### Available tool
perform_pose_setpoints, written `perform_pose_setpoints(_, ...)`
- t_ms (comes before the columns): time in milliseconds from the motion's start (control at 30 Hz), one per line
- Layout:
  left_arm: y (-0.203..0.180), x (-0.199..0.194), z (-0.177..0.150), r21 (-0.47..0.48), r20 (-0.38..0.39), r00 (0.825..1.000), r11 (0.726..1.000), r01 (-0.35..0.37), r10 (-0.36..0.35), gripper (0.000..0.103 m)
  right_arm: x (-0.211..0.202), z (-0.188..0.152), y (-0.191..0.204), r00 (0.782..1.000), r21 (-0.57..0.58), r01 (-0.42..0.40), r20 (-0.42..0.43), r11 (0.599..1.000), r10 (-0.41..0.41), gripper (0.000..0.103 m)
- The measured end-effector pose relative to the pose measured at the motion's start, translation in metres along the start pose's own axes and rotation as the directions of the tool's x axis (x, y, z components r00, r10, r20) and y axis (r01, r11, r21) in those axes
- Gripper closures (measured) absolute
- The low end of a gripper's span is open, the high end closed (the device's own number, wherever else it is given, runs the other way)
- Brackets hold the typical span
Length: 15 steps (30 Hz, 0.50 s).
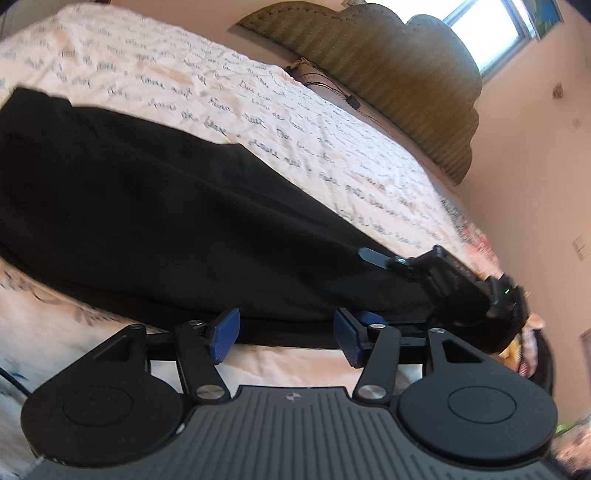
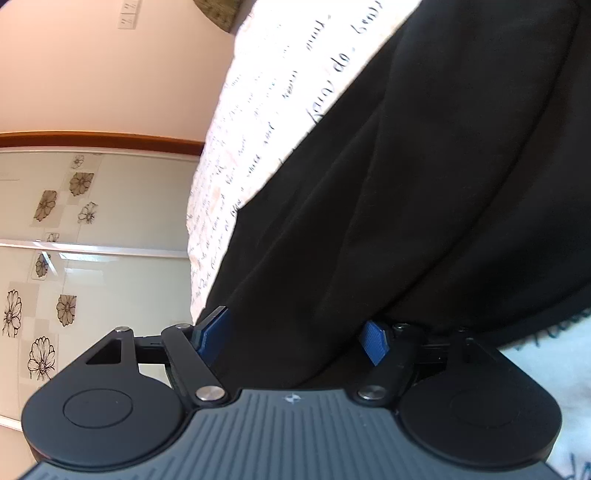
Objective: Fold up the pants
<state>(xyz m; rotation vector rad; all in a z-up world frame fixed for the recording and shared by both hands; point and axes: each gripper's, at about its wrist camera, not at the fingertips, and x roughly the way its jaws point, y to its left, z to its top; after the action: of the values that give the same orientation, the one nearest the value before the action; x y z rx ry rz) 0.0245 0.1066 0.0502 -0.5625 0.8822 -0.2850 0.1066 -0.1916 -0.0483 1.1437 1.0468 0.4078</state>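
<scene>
Black pants (image 1: 155,206) lie flat on a bed with a script-printed sheet (image 1: 229,85). My left gripper (image 1: 286,338) is open, its blue pads (image 1: 225,332) spread at the near edge of the pants, with nothing between them. My right gripper shows in the left wrist view (image 1: 436,273) at the right end of the pants. In the right wrist view the right gripper (image 2: 295,341) is open, and black pants fabric (image 2: 406,184) lies between its blue pads (image 2: 375,341).
An olive padded headboard (image 1: 399,74) stands behind the bed. A window (image 1: 495,33) is at the upper right. Pink wall (image 1: 535,166) borders the bed's right side. Flower-patterned wardrobe doors (image 2: 92,240) and a wall switch (image 2: 127,16) show in the right wrist view.
</scene>
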Motion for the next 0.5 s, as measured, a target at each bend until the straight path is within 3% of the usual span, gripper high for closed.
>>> perform_pose_setpoints(33,0.001,0.004,-0.001,-0.040,-0.002,1.000,0.999,0.026,-0.026,0.042,0.000,-0.001,-0.001,1.000,0.002,-0.013,0.022,1.000,0.013,0.034)
perform_pose_setpoints(67,0.002,0.007,-0.001,-0.081,-0.002,0.999,0.996,0.044,-0.045,0.042,0.000,-0.001,-0.002,0.999,0.010,-0.019,0.040,1.000,0.019,0.055)
perform_pose_setpoints(100,0.003,0.011,-0.001,-0.126,-0.003,0.998,0.990,0.061,-0.062,0.042,0.001,0.000,-0.003,0.999,0.010,-0.023,0.049,1.000,0.023,0.084)
perform_pose_setpoints(133,0.004,0.015,-0.001,-0.162,-0.002,0.997,0.984,0.077,-0.078,0.042,0.002,0.002,-0.003,0.999,0.007,-0.021,0.048,1.000,0.021,0.090)
perform_pose_setpoints(300,0.008,0.033,0.006,-0.354,0.038,0.994,0.929,0.109,-0.102,0.035,-0.004,0.000,-0.008,0.994,0.013,-0.078,0.072,0.997,0.076,0.094)
perform_pose_setpoints(400,0.009,0.047,0.008,-0.459,0.030,0.996,0.884,0.086,-0.082,0.035,-0.014,0.001,-0.007,0.989,0.020,-0.123,0.086,0.992,0.121,0.094)
perform_pose_setpoints(500,0.003,0.060,0.011,-0.488,0.005,0.999,0.872,0.042,-0.046,0.035,-0.021,0.002,-0.004,0.985,0.020,-0.154,0.086,0.988,0.152,0.094)
